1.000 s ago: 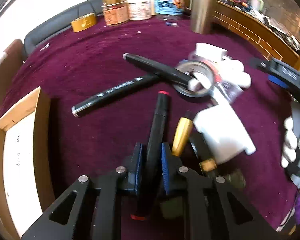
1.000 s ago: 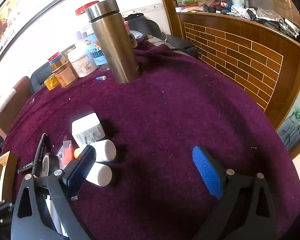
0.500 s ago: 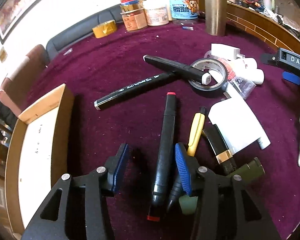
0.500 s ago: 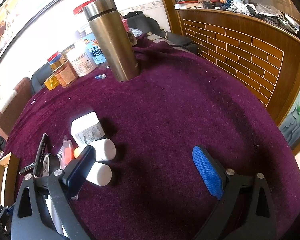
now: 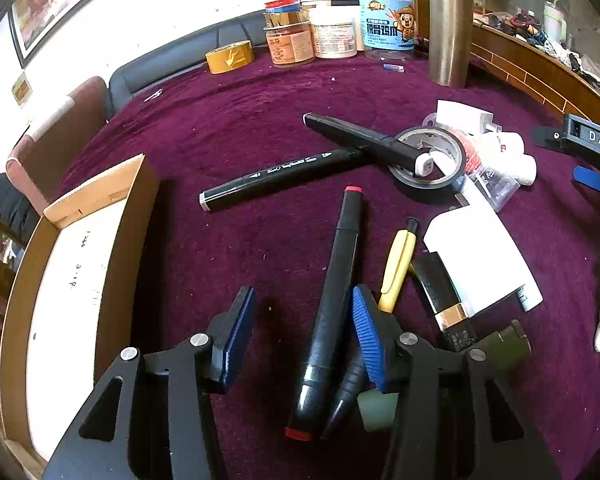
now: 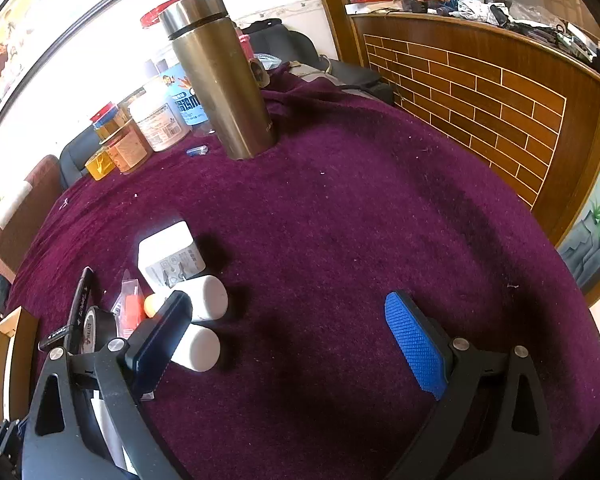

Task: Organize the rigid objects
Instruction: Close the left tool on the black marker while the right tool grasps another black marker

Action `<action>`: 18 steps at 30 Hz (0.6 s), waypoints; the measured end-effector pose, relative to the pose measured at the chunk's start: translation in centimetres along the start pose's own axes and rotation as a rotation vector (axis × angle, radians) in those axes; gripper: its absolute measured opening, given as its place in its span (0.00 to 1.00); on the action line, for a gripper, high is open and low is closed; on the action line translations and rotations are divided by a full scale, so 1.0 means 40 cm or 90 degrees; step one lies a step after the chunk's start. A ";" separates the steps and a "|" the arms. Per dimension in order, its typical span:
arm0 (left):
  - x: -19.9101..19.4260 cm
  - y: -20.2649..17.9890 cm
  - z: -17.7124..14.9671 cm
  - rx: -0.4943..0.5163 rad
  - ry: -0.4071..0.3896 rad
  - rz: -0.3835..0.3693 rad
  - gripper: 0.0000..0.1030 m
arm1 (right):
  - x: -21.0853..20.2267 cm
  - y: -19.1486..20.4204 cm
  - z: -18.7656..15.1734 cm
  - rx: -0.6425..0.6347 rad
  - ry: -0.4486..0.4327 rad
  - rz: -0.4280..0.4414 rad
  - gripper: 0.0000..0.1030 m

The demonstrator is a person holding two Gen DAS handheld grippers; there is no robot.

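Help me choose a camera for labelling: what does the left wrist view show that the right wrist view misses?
Only the left wrist view shows the red-capped marker lying between the open left gripper, the yellow pen and the tray's inside. Only the right wrist view shows the brick-patterned counter and the open right gripper. Both show the steel flask, white adapter and black tape roll.

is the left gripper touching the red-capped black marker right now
Cannot tell. In the left wrist view the left gripper is open around the red-capped marker; purple cloth shows beside one pad, but the marker runs right against the other pad's edge with no plain gap or contact.
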State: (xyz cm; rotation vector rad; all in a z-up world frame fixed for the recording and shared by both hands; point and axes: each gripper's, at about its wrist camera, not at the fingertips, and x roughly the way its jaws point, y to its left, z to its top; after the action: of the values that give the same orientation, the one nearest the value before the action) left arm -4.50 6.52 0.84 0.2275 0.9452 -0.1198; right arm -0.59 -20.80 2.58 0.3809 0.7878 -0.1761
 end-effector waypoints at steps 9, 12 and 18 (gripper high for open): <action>0.008 0.012 0.001 -0.020 0.003 -0.007 0.48 | 0.007 -0.003 0.001 0.009 0.008 0.000 0.95; 0.010 0.019 0.001 -0.028 0.004 -0.015 0.49 | 0.010 -0.003 0.003 0.011 0.009 -0.002 0.95; 0.013 0.025 -0.001 -0.039 0.006 -0.026 0.50 | 0.012 -0.002 0.003 0.011 0.011 -0.005 0.95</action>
State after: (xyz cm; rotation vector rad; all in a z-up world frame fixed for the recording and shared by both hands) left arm -4.04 7.51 0.54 0.1517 0.9622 -0.1267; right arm -0.22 -20.94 2.28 0.3957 0.8059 -0.1877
